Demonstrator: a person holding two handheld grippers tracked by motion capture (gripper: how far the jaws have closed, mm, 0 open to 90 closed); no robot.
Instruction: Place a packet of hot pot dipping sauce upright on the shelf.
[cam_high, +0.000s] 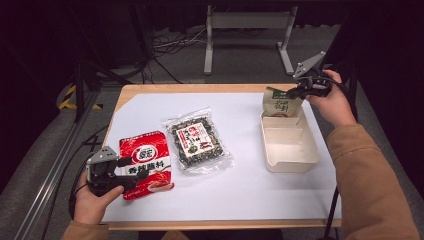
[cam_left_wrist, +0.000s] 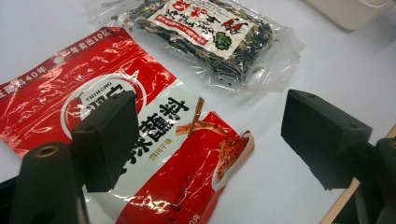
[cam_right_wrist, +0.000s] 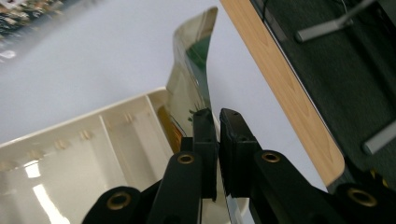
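Note:
A green-and-white pouch (cam_high: 281, 106) stands upright in the far end of a cream box (cam_high: 290, 162). My right gripper (cam_high: 290, 93) is shut on the pouch's top right edge. In the right gripper view the thin pouch (cam_right_wrist: 189, 70) runs between the nearly closed jaws of that gripper (cam_right_wrist: 217, 114), over the box's wall (cam_right_wrist: 93, 116). A red-and-white packet (cam_high: 147, 150) lies flat at the front left. My left gripper (cam_high: 127, 173) is open, one jaw over the packet's lower part and the other off its edge. In the left gripper view the wide jaws of this gripper (cam_left_wrist: 208, 112) straddle the red packet (cam_left_wrist: 60, 79) without touching it.
A clear bag of dark dried food (cam_high: 197, 140) lies in the middle of the white sheet, also in the left gripper view (cam_left_wrist: 210, 32). The wooden table edge (cam_high: 200, 88) runs along the back. Beyond it stand a metal frame (cam_high: 247, 30) and floor cables.

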